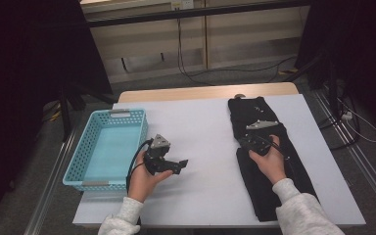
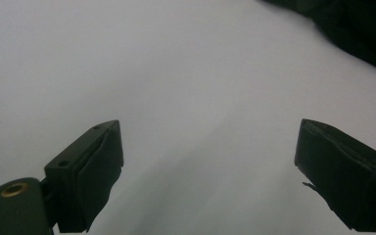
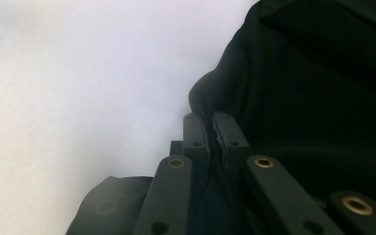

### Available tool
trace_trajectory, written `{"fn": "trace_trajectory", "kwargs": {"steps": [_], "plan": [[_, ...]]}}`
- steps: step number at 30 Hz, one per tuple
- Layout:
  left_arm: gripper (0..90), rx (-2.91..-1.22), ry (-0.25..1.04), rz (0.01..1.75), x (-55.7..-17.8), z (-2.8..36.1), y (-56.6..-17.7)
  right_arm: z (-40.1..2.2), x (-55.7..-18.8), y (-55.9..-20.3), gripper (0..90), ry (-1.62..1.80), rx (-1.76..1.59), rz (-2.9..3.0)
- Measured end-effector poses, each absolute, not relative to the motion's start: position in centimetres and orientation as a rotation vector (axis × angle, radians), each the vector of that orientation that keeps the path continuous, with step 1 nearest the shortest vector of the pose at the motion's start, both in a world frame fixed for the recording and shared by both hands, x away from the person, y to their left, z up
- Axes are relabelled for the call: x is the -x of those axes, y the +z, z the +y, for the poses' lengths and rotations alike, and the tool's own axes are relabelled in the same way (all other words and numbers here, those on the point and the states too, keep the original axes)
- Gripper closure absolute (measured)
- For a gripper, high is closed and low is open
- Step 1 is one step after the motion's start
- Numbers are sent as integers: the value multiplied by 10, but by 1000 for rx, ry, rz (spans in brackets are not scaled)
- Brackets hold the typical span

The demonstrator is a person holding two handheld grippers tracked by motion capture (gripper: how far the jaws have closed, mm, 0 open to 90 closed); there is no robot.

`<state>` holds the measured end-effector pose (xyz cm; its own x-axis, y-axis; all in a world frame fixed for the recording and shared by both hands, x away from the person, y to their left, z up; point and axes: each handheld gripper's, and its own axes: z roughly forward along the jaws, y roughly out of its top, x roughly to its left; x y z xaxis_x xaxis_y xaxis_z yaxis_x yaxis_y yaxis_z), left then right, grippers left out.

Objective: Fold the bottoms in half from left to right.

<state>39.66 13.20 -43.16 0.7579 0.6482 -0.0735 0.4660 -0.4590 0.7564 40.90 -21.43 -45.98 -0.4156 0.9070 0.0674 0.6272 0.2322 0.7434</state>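
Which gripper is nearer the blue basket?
Left. The left gripper is over the bare white table, just beside the blue basket, jaws open. The right gripper is across the table, shut on the black garment's edge.

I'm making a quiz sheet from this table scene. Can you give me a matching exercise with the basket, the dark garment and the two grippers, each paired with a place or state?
Column one:
1. basket
2. black garment
3. left gripper
4. right gripper

Column two:
A. jaws wide apart, nothing between them, over the bare white table
B. light blue, at the table's left edge, nothing inside
C. jaws pinched together at the edge of the cloth
D. laid out lengthwise on the right half of the table

Pairs: 1-B, 2-D, 3-A, 4-C
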Motion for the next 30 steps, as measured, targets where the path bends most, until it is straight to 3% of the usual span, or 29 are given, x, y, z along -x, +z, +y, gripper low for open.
{"fn": "trace_trajectory", "kwargs": {"steps": [18, 30], "plan": [[107, -2129, 279, 840, -397, 133, -430, -201, -402, -457, 855, 1033, -1342, 2199], [107, -2113, 279, 854, -398, 137, -429, -160, -385, -458, 855, 1090, -1191, 2350]]}}
